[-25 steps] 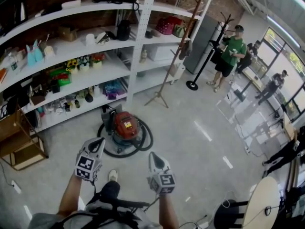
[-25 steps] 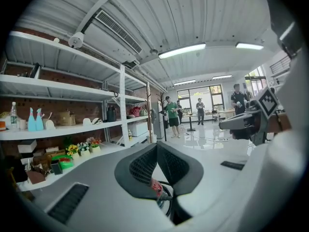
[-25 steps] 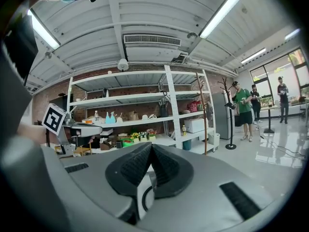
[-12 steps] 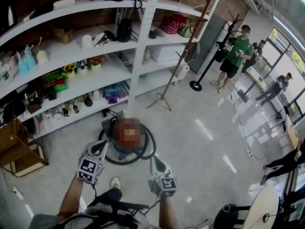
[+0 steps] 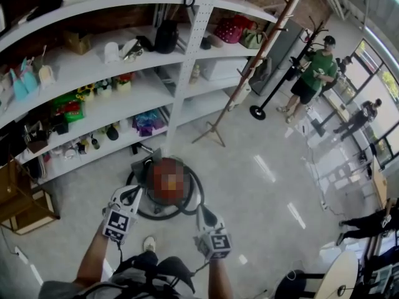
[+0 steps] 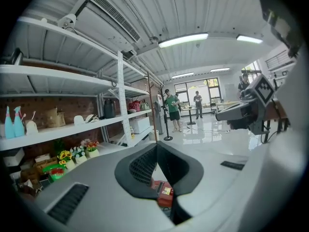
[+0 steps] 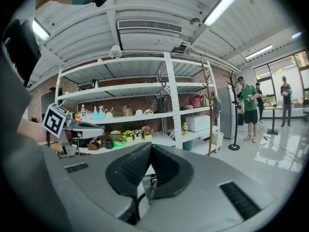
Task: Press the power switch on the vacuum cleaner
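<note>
Hovering over red canister vacuum cleaner (image 5: 167, 180) on grey floor (image 5: 262, 192), black hose (image 5: 198, 192) looped around it. Left gripper (image 5: 132, 192) and right gripper (image 5: 201, 209) both pinched closed, empty. Switch not discernible. Best approach: lower one closed tip vertically, press squarely.

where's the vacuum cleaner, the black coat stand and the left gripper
vacuum cleaner (image 6: 162, 192): left gripper view, red body
black coat stand (image 5: 257, 112): head view, round base
left gripper (image 5: 131, 192): head view, jaw tips
</note>
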{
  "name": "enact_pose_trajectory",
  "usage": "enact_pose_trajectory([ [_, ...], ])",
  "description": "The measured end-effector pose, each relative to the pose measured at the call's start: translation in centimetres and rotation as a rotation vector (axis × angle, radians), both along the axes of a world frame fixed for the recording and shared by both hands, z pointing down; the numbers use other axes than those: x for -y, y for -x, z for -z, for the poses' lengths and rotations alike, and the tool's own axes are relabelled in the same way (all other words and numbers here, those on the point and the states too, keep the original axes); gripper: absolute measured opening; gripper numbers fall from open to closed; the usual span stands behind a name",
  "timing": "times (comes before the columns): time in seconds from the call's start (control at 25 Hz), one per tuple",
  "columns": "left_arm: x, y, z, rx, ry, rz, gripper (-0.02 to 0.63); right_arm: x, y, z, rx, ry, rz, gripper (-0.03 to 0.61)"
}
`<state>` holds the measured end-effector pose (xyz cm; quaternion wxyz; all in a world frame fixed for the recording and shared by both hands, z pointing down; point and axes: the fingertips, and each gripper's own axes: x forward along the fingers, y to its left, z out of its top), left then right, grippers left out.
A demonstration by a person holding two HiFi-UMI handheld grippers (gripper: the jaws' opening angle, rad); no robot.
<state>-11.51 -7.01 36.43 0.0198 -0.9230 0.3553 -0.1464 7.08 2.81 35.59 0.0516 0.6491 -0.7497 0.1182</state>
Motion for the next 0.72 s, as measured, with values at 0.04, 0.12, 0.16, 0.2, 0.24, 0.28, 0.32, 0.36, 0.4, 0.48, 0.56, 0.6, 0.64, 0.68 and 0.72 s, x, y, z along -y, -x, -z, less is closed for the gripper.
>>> enact_pose_trajectory([
  [0.04, 0.5, -0.1, -0.1, -0.008, 0.006, -0.002, 0.009, 0.5, -0.1, -0.1, 0.000, 0.005, 0.000, 0.005],
  [0.12, 1.2, -0.3, -0.3, -0.031, 0.023, -0.003, 0.009, 1.5, -0.5, -0.4, -0.009, 0.015, -0.004, 0.005],
  [0.16, 1.6, -0.3, -0.3, -0.042, 0.030, -0.002, 0.009, 2.0, -0.8, -0.5, -0.021, 0.016, -0.007, 0.005],
  [0.2, 2.0, -0.2, -0.4, -0.049, 0.034, 0.000, 0.009, 2.6, -1.0, -0.6, -0.032, 0.013, -0.009, 0.005],
  [0.24, 2.5, -0.1, -0.5, -0.051, 0.035, 0.004, 0.009, 3.2, -1.2, -0.7, -0.040, 0.010, -0.011, 0.006],
  [0.28, 3.0, -0.1, -0.7, -0.048, 0.034, 0.008, 0.009, 3.8, -1.4, -0.8, -0.044, 0.011, -0.012, 0.005],
  [0.32, 3.5, -0.1, -1.0, -0.043, 0.034, 0.013, 0.009, 4.3, -1.6, -1.0, -0.049, 0.015, -0.010, 0.006],
  [0.36, 3.9, -0.2, -1.3, -0.040, 0.035, 0.016, 0.009, 4.8, -1.8, -1.4, -0.055, 0.025, -0.004, 0.005],
  [0.4, 4.2, -0.3, -1.6, -0.040, 0.037, 0.018, 0.009, 5.2, -1.9, -1.9, -0.057, 0.038, 0.006, 0.005],
  [0.48, 4.8, -0.7, -2.2, -0.040, 0.050, 0.018, 0.009, 6.0, -2.1, -2.9, -0.053, 0.065, 0.024, 0.005],
  [0.56, 5.3, -1.3, -2.9, -0.033, 0.067, 0.019, 0.009, 6.7, -2.6, -3.7, -0.048, 0.081, 0.034, 0.005],
  [0.6, 5.5, -1.6, -3.2, -0.030, 0.070, 0.020, 0.009, 7.0, -2.7, -4.2, -0.042, 0.086, 0.039, 0.005],
  [0.64, 5.8, -1.7, -3.6, -0.029, 0.072, 0.021, 0.009, 7.4, -2.8, -4.7, -0.034, 0.089, 0.044, 0.006],
  [0.68, 6.0, -1.9, -4.1, -0.027, 0.078, 0.022, 0.009, 7.8, -2.8, -5.2, -0.026, 0.092, 0.050, 0.005],
  [0.72, 6.2, -2.0, -4.6, -0.024, 0.085, 0.023, 0.009, 8.1, -2.7, -5.6, -0.024, 0.095, 0.058, 0.005],
])
